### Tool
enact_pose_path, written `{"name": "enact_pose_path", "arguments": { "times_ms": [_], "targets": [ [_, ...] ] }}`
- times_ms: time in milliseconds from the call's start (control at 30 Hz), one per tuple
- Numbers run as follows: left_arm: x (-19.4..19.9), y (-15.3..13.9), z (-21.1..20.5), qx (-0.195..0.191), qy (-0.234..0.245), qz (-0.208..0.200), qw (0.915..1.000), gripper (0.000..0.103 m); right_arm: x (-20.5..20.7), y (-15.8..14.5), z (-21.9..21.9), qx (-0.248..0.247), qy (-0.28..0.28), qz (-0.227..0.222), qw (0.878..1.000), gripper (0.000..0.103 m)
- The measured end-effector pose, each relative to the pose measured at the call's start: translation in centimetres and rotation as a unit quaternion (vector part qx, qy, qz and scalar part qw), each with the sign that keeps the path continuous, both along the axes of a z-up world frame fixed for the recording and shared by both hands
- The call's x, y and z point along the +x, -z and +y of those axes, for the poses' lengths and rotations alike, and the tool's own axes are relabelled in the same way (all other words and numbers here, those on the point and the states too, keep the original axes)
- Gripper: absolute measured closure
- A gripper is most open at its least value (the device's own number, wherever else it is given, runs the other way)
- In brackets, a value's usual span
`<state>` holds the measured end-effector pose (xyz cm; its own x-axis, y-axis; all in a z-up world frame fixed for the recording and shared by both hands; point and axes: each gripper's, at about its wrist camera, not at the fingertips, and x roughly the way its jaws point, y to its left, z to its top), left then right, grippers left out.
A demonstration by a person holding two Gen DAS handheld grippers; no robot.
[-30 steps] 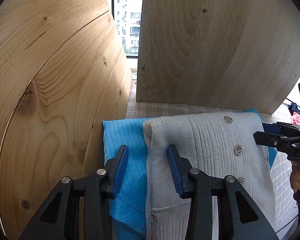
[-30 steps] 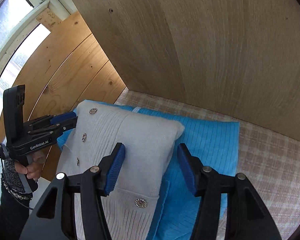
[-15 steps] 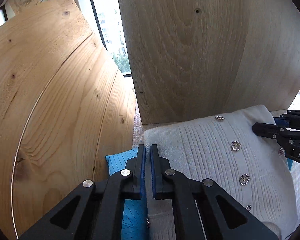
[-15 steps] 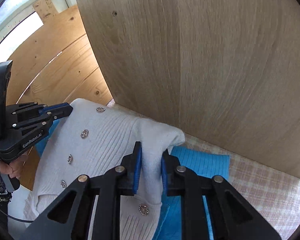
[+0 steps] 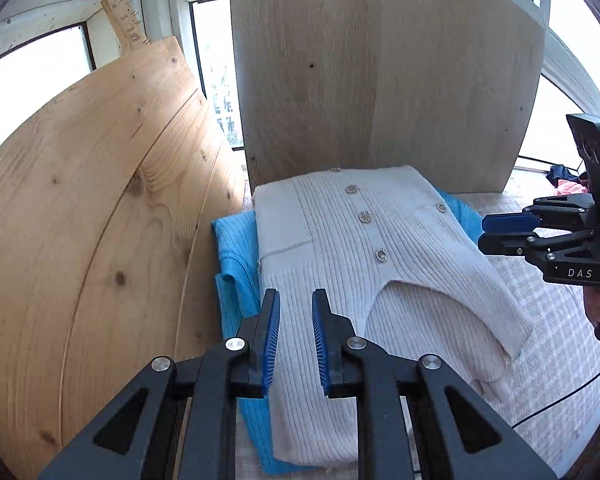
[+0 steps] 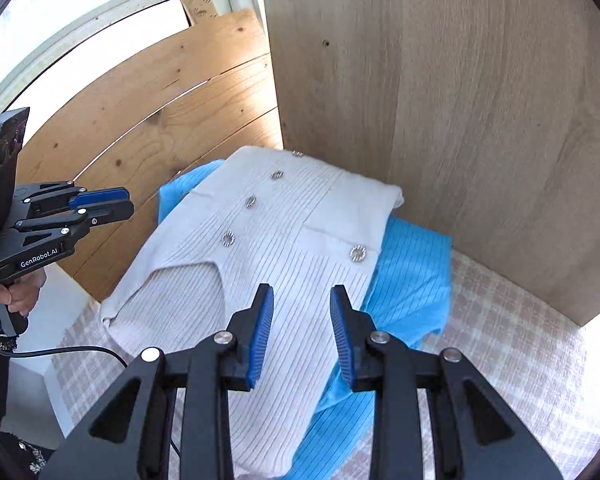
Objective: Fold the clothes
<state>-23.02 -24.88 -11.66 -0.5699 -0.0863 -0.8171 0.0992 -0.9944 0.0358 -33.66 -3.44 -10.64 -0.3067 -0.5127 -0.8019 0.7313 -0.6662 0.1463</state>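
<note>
Both grippers have backed off from the corner and let go since 0.5 s ago: left gripper [image 5: 294,338] w/ jaws narrowly parted, right gripper [image 6: 302,336] w/ a wider gap, neither holding cloth. The folded cardigan [image 5: 364,248] lies atop a blue top [image 6: 412,280] on the checked cloth [image 6: 512,344], its far edge vs. the pale board [image 5: 380,80], pine planks [image 5: 100,200] just beside it.

Two wooden boards [image 5: 100,208] lean against bright windows [image 5: 32,60], seemingly daylit.
</note>
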Motion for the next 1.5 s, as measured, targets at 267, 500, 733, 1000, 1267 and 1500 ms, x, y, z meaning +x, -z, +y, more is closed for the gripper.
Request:
{"name": "enact_pose_path", "arguments": {
  "times_ms": [267, 500, 733, 1000, 1267, 1500],
  "targets": [
    [3.6, 6.3, 1.2, -0.003, 0.014, -0.083, 0.9964, 0.083, 1.4, 6.1, -0.1, 0.069, 0.008, -0.025, 0.997, 0.074],
    [4.3, 3.3, 1.1, 0.024, 0.002, -0.048, 0.9986, 0.084, 4.0, 2.1, 1.1, 0.020, 0.008, -0.007, 1.000, 0.072],
    [5.5, 3.8, 1.6, 0.065, -0.062, -0.038, 0.9953, 0.069, 6.1, 4.8, 0.0, 0.068, 0.028, -0.004, 0.997, 0.053],
    [12.9, -0.4, 2.6, 0.099, -0.121, 0.013, 0.9876, 0.039, 10.9, -0.7, 6.3, -0.024, 0.120, -0.023, 0.992, 0.042],
    [18.2, -1.5, 6.9, 0.086, -0.105, 0.013, 0.9906, 0.029, 17.0, -1.0, 9.2, -0.028, 0.183, -0.034, 0.982, 0.041],
    [20.8, -3.6, 10.1, 0.072, -0.088, 0.044, 0.9925, 0.029, 20.8, -2.6, 10.1, -0.021, 0.195, -0.006, 0.981, 0.041]
  ]
}}
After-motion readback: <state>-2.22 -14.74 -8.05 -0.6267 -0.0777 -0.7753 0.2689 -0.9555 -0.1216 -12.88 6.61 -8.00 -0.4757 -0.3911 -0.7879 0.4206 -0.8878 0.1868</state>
